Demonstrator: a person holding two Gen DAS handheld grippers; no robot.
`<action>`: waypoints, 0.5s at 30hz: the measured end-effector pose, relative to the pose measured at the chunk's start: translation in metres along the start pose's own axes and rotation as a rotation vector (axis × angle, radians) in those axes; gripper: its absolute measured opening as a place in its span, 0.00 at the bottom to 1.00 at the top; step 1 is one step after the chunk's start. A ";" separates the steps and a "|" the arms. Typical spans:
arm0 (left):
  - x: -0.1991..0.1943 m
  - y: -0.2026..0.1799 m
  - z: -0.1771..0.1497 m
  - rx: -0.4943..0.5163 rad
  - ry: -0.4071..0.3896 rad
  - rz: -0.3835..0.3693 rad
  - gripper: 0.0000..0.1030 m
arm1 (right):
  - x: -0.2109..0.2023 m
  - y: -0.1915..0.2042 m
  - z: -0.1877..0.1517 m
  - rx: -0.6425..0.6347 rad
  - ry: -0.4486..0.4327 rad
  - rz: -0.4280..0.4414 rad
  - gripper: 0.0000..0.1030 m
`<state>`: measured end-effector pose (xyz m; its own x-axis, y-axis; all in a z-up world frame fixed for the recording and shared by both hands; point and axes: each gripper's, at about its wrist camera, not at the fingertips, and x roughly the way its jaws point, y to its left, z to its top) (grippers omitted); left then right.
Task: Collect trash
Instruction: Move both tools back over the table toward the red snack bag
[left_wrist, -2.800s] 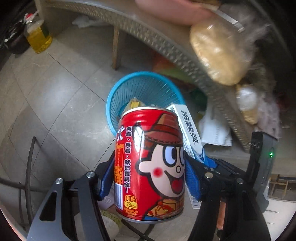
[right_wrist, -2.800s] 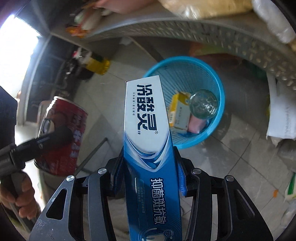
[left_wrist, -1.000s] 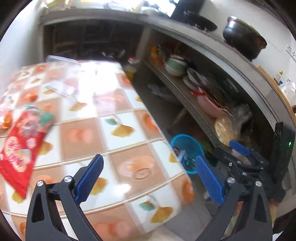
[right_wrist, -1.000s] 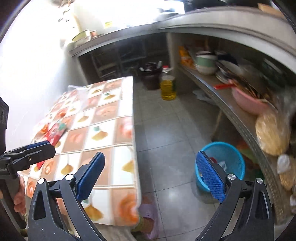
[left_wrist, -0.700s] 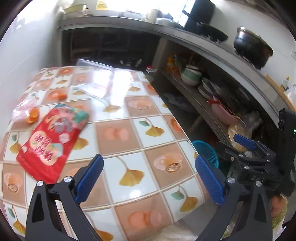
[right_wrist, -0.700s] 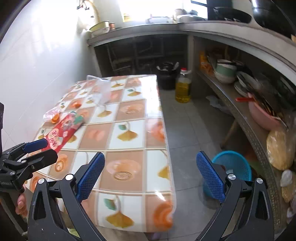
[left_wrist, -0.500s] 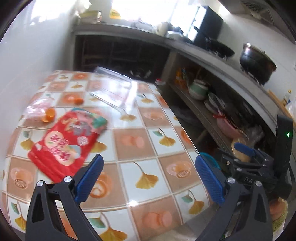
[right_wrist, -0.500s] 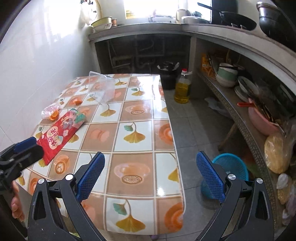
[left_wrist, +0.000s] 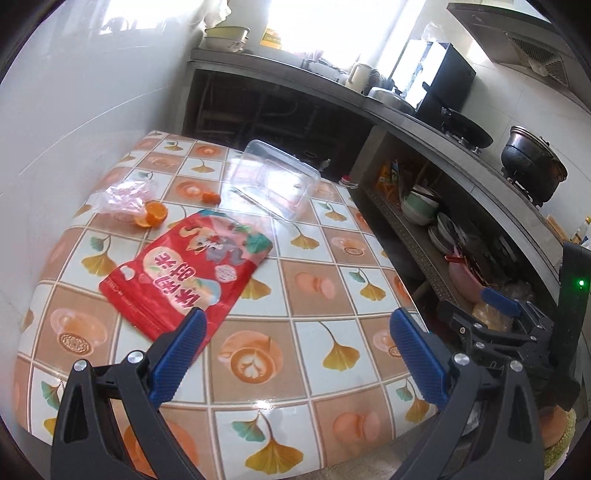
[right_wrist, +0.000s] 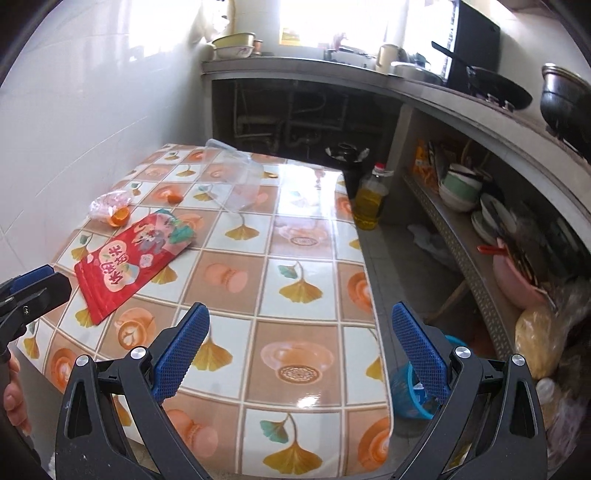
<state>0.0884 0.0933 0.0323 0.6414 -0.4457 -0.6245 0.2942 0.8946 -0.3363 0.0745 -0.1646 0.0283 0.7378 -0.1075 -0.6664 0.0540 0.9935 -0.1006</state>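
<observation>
A red snack bag (left_wrist: 184, 273) (right_wrist: 133, 258) lies flat on the patterned table (left_wrist: 317, 284) (right_wrist: 303, 258). Behind it sits a clear plastic box (left_wrist: 275, 181) (right_wrist: 236, 175), and to its left are orange peel (left_wrist: 151, 216) (right_wrist: 118, 218) and a crumpled clear bag (left_wrist: 123, 194) (right_wrist: 107, 201). My left gripper (left_wrist: 295, 350) hangs open and empty above the table's near part, the red bag just ahead of its left fingertip. My right gripper (right_wrist: 301, 349) is open and empty over the table's right front. The blue trash basket (right_wrist: 410, 391) stands on the floor beside the table, partly hidden by my right finger.
A white tiled wall borders the table on the left. A long counter with pots and shelves of bowls (right_wrist: 458, 188) runs along the right. A yellow oil bottle (right_wrist: 371, 201) stands on the floor past the table. A hand (right_wrist: 14, 395) holds the left gripper's handle.
Both grippers have let go of the can and the blue box, opened, and risen from over the basket to above the table. The view keeps swinging left toward the red bag.
</observation>
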 end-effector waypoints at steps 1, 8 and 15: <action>-0.001 0.002 -0.001 -0.003 0.000 0.001 0.95 | 0.000 0.002 0.000 -0.003 0.000 0.001 0.92; -0.001 0.014 -0.002 -0.017 0.000 0.006 0.94 | 0.002 0.009 0.001 -0.009 0.007 0.011 0.92; 0.001 0.019 -0.004 -0.010 -0.003 0.013 0.94 | 0.006 0.010 0.000 -0.003 0.015 0.023 0.92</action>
<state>0.0921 0.1097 0.0222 0.6474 -0.4339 -0.6266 0.2790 0.9000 -0.3350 0.0794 -0.1553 0.0238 0.7287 -0.0857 -0.6795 0.0355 0.9955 -0.0876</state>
